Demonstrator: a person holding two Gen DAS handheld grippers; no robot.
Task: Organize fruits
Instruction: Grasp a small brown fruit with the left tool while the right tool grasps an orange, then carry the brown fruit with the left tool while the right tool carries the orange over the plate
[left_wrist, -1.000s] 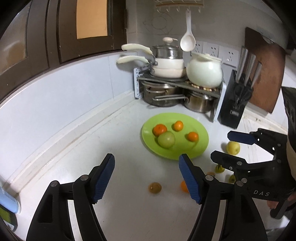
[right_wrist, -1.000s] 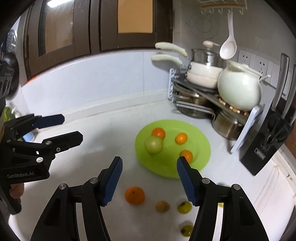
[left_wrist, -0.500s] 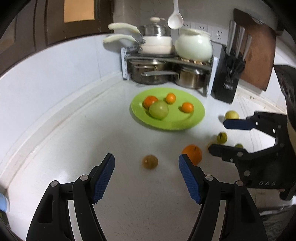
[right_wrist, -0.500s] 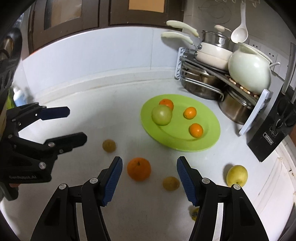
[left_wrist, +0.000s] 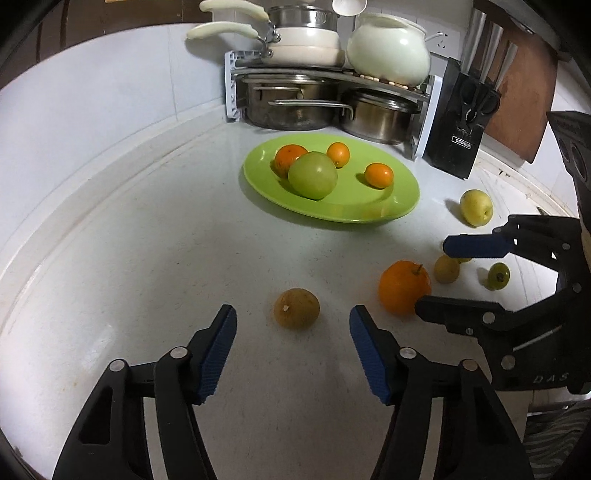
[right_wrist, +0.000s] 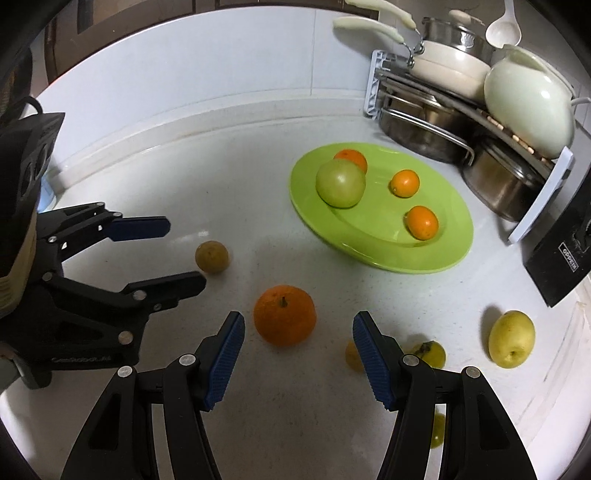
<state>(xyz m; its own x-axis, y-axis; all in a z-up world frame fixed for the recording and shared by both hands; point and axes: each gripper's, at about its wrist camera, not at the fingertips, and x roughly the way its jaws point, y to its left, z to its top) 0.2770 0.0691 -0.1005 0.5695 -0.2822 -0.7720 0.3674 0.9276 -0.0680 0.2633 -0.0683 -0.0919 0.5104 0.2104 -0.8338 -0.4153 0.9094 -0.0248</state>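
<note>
White kitchen table (left_wrist: 155, 236): green plate (left_wrist: 343, 212) holds four fruits; left claw (left_wrist: 293, 334), jaws apart, lines up on brown fruit (left_wrist: 296, 308), right claw (right_wrist: 298, 339), jaws apart, on large orange (right_wrist: 284, 314), presumably both plate-bound.

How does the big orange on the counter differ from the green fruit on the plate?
The big orange is orange and sits loose on the counter; the green fruit is pale green and sits on the plate. The orange shows a stem; the green fruit doesn't. Both are round and similarly large.
</note>
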